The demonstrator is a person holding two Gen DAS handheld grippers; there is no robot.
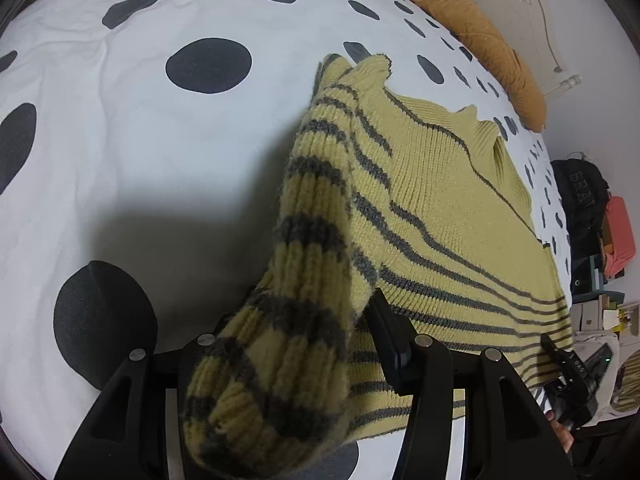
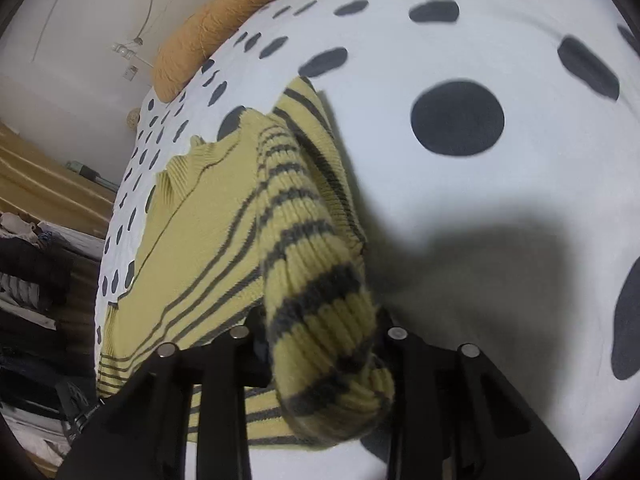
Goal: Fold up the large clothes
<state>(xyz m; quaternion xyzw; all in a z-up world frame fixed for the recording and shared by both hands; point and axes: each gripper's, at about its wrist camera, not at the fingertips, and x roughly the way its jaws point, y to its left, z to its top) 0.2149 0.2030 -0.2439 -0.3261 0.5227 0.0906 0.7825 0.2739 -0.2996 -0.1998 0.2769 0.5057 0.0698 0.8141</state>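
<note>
Left gripper (image 1: 296,344), at 6 o'clock in the left wrist view, is clenched on the left sleeve (image 1: 312,248) near its cuff; the striped knit bunches between the fingers and the cuff droops toward the lens. Right gripper (image 2: 320,344), at 6 o'clock in the right wrist view, grasps the right sleeve (image 2: 296,240) in the same manner, cuff hanging over the near finger. Both sleeves are lifted off the bed and run up toward 12 o'clock to the shoulders. Beyond the grippers the sweater (image 1: 440,208) lies flat, its body spread toward 2 o'clock in the left view and 10 o'clock in the right, collar at the far end. It rests on the duvet (image 1: 140,140), white with dark spots. Farthest off, an orange pillow (image 1: 472,28) lies at 1 o'clock by the wall. Judgement: the sleeve fold is in hand and the body fold is not yet done. Risks noted: the holds sit close to the cuffs, so the loose ribbing could slip out if the sleeves are pulled taut; uneven travel of the two grippers would lay the sleeves crooked across the chest; lifting too high could drag the shoulders and rumple the flat body; the soft duvet may crease beneath and spoil the fold line.
</note>
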